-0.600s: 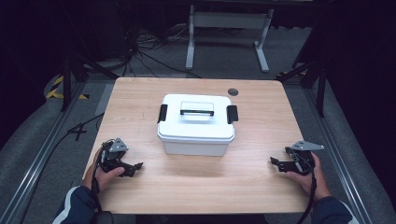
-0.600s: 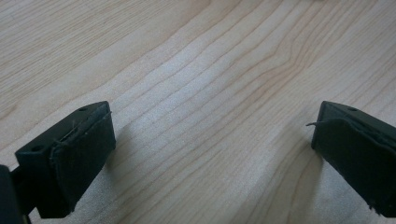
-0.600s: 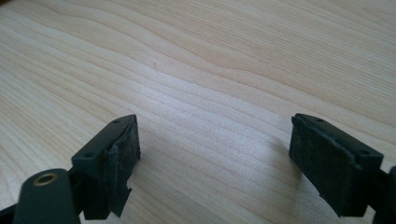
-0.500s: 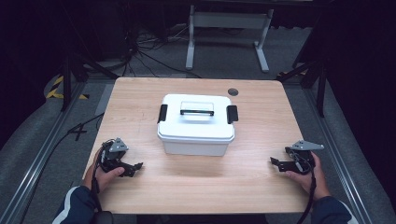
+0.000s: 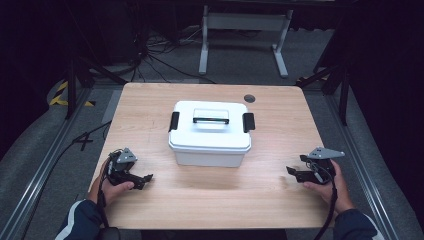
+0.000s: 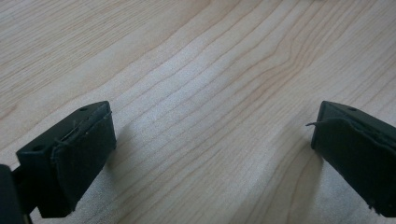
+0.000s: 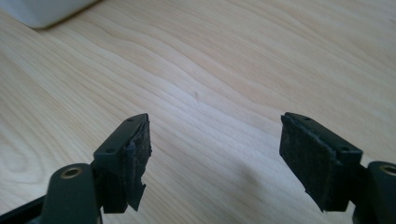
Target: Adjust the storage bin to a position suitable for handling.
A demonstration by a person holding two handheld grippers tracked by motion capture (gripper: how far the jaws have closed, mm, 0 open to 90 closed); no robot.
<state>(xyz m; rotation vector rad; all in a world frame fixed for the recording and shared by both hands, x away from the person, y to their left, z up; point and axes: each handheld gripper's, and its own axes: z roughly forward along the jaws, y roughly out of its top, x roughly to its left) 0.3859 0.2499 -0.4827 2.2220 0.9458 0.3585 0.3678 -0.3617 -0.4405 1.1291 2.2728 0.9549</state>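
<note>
Both grippers are resting on the table (image 5: 150,100), jaws wide apart and gripping nothing: left gripper (image 5: 144,179) near-left, right gripper (image 5: 291,172) near-right. They are flanking the white box (image 5: 210,145), likely positioned to reach its black side latches (image 5: 174,121).

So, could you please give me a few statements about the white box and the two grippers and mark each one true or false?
1. The white box has its lid on. True.
2. The left gripper is shut on the box handle. False: it is open, over bare table.
3. The right gripper is open. True.
4. The box has red latches. False: they are black.
5. Both grippers touch the box. False: each is apart from it.
</note>
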